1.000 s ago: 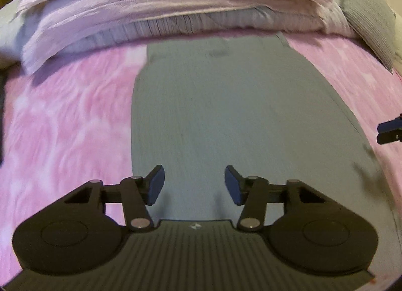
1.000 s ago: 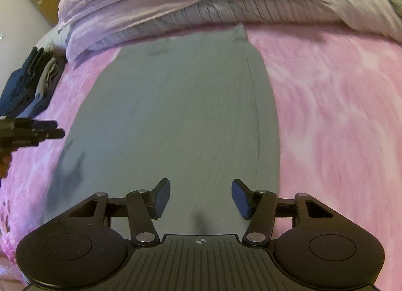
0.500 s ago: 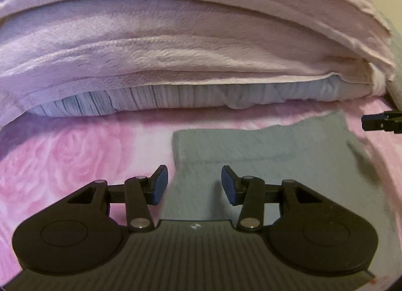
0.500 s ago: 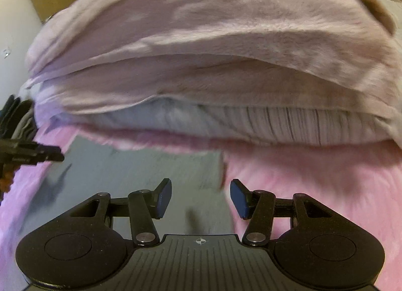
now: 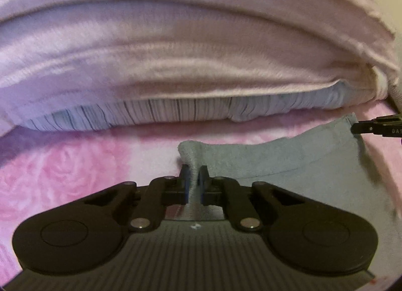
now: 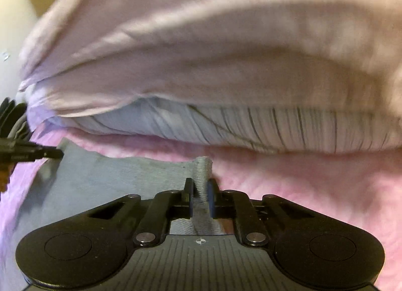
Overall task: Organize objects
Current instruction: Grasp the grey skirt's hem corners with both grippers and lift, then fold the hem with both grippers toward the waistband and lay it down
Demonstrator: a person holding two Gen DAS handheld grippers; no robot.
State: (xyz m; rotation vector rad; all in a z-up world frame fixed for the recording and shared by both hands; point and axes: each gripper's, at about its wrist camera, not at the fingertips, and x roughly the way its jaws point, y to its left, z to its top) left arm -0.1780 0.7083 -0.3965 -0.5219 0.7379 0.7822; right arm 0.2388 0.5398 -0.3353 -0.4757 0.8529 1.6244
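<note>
Left wrist view: left gripper (image 5: 193, 177) clamps one far corner of the grey cloth (image 5: 289, 165); right gripper (image 6: 200, 191) clamps the other, likely for folding.

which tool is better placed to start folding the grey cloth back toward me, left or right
Neither clearly. The left tool is shut on the grey cloth at its far left corner, and the right tool is shut on the far right corner. Both corners are pinched beside the pillows, so pulling both back together looks best.

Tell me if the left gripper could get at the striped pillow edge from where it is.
Probably not yet: the left gripper is shut on the grey cloth, so its fingers are occupied, though only bare pink bedspread separates it from the striped pillow.
</note>
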